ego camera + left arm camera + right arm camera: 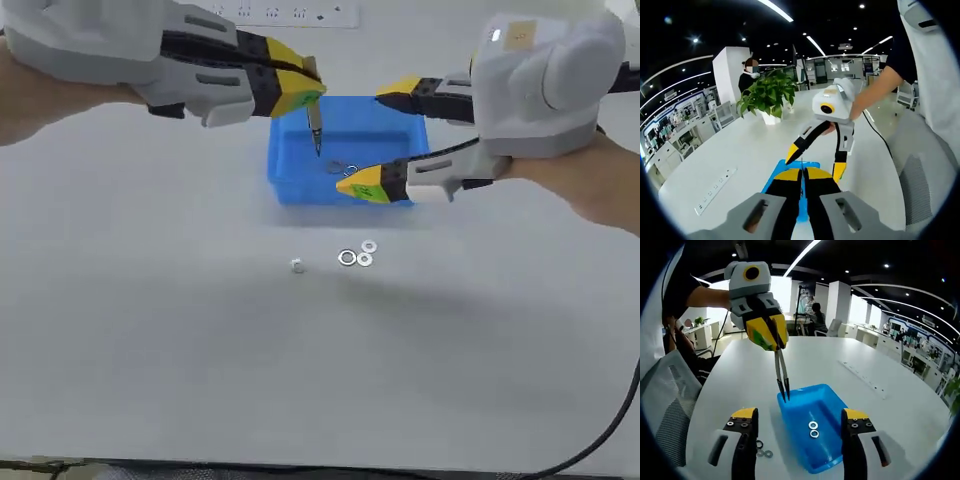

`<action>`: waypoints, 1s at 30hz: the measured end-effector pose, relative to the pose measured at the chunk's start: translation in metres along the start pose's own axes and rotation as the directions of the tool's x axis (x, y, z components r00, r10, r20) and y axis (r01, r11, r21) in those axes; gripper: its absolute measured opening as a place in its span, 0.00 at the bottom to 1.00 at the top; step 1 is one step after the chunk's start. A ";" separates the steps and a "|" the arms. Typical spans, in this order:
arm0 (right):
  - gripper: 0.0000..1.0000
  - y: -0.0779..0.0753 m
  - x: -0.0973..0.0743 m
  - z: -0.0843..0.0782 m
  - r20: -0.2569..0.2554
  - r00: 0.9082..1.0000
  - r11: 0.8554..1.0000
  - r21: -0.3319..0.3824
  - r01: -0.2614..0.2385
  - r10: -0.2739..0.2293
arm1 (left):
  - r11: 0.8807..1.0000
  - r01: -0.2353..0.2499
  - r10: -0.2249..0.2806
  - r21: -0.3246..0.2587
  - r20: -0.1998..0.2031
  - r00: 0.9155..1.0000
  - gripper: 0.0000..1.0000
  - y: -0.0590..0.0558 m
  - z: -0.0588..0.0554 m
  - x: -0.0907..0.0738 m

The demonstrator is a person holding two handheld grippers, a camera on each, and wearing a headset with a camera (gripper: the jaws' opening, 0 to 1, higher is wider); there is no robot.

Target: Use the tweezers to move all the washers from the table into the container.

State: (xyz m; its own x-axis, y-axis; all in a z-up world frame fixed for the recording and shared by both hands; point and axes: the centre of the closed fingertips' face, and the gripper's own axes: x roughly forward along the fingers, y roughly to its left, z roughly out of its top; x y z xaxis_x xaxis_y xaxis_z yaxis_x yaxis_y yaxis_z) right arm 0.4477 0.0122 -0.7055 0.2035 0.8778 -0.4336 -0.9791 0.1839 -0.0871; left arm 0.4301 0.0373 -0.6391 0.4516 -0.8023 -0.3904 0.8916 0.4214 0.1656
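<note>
**Three flat silver washers [346, 258] outstanding**

Head view: left gripper [308, 88], clenched on slim metal tweezers [315, 128], points them down over the blue plastic container [300, 190]. The washers lie on the white table [150, 330], personward of the tips. Right gripper [365, 140] gapes, empty.

Left gripper view: jaws pinch the tweezers.

Right gripper view: washers beside its view-left jaw; two more inside the container.

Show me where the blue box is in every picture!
Head view: the blue box sits top middle, above the loose washers.
Left gripper view: a blue sliver of it peeks out bottom middle, behind the yellow jaw tips.
Right gripper view: bottom middle, between the jaws, two washers inside.
Shared landmark: the tweezers hanging over it.
</note>
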 end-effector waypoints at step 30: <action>1.00 0.091 -0.046 -0.047 -0.113 0.974 0.980 0.011 -0.198 0.198 | 0.993 -0.060 0.061 -0.107 0.012 0.998 0.05 -0.077 -0.037 -0.020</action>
State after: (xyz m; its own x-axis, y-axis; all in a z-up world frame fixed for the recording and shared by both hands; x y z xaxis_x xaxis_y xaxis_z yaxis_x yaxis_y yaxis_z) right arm 0.3492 -0.0319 -0.7359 0.0037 0.8412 -0.5407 -0.9999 0.0112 0.0106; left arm 0.3506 0.0366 -0.6773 0.5059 -0.7799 -0.3686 0.8546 0.5113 0.0913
